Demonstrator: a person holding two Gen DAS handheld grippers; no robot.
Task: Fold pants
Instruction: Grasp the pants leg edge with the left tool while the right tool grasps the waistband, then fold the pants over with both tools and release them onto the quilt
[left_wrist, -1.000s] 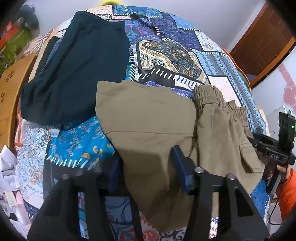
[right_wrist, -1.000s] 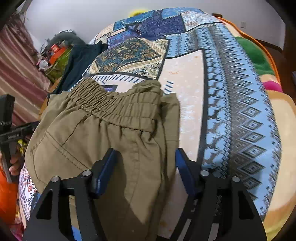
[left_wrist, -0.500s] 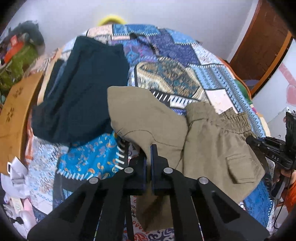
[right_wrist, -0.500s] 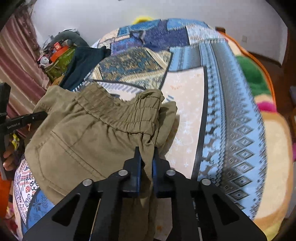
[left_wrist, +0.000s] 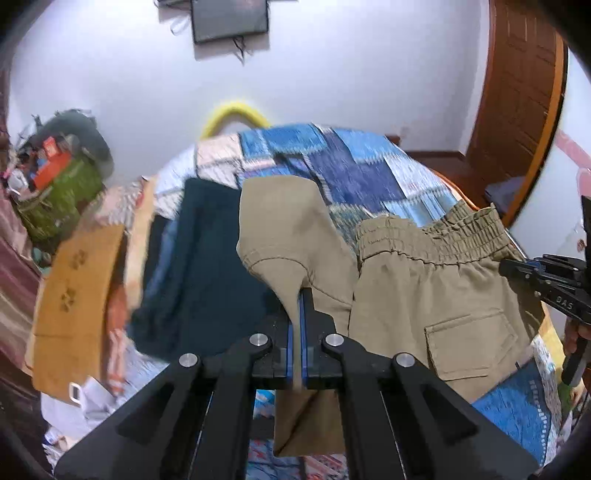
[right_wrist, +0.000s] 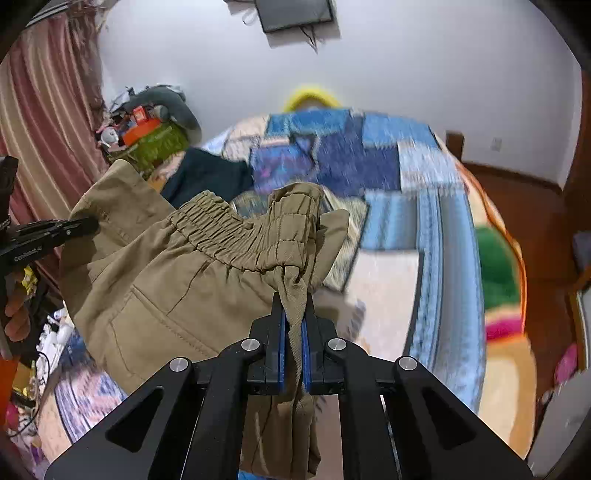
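The bed (left_wrist: 369, 173), blurred, wears a patchwork quilt. Above it the olive twill pants (left_wrist: 436, 295) hang sideways, elastic waistband up, lower ends cut off. The left claw (left_wrist: 298, 295) clamps a leg edge; the right claw (right_wrist: 293, 299) clamps bunched waistband fabric.

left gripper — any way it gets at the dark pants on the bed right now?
Probably not as things stand. The left gripper is shut on the khaki pants, so it has no free jaws. The dark pants lie uncovered on the bedspread just to its left; once it lets go, the way looks free.
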